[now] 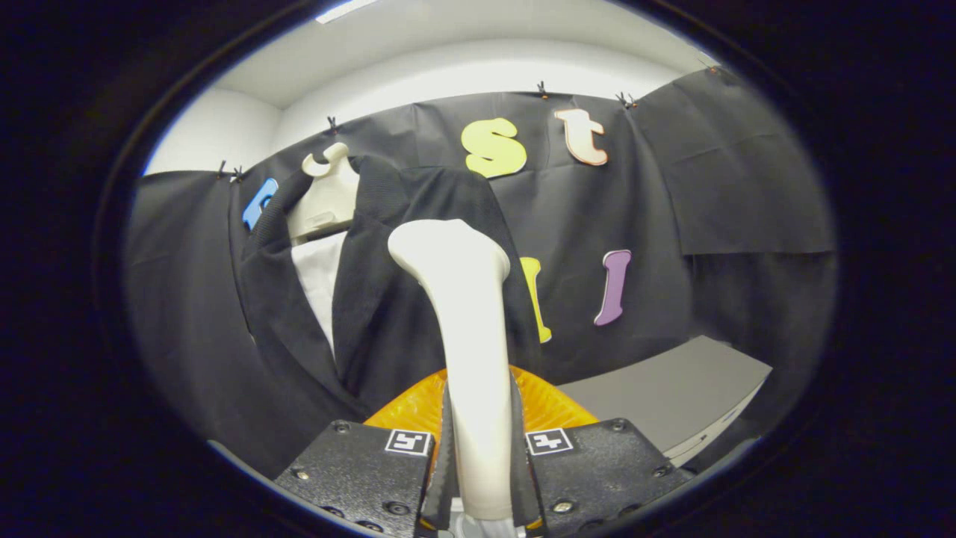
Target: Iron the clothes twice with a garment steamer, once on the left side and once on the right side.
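Gripper view. Hand-held gripper [479,456] clamped on the cream handle of the garment steamer [472,329], one finger pressed to each side of the handle low down, the handle rising upright between them and flaring into a rounded head at the top. Translucent orange part of the steamer [553,407], ribbed, seen just behind the fingers at the handle's base. Black jacket [388,299] hung beyond the fingers on a pale hanger [325,190], its lapels open over a white shirt front [317,276]; steamer head overlapped the jacket's panel on the side away from the shirt opening, whether touching the cloth or just short of it could not be told. Grey desk [672,396] lay off to the side, beneath the booth's black cloth wall.

Judged as a steaming pass on one front panel of the jacket, not yet clearly finished. To do it well: head kept flat to the fabric and close, drawn slowly along the panel in one straight line, grip held firm so the handle did not twist between the fingers, wrist kept level so the head did not tip off the cloth; lapel edge avoided to prevent folding it over.
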`<state>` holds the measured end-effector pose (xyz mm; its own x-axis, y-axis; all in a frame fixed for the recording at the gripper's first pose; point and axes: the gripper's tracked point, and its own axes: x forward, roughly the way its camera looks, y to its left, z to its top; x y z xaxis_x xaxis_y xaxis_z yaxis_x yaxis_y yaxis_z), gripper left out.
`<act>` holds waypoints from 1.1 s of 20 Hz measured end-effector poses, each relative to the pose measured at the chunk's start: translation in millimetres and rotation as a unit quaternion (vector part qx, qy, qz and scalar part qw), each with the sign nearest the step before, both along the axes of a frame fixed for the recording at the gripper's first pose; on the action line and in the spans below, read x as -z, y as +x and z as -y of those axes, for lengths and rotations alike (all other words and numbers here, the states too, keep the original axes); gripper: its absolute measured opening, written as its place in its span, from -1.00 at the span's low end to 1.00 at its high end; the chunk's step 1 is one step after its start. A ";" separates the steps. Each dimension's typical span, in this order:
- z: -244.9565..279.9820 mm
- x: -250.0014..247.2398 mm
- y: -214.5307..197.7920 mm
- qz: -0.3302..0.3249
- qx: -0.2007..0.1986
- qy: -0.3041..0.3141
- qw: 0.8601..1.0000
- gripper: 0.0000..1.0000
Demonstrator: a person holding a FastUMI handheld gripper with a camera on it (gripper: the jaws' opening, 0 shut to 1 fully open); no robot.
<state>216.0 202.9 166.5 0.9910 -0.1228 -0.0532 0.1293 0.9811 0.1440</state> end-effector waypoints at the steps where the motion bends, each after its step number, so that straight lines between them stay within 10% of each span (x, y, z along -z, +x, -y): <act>1: 0.7 -2.0 2.0 0.010 0.007 -0.008 1.000 -0.34; 22: -2.0 73.5 -0.2 -0.019 0.021 -0.071 0.997 -0.33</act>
<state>215.8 204.9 93.0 0.9824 -0.1733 -0.0702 0.1735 0.9848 -0.0025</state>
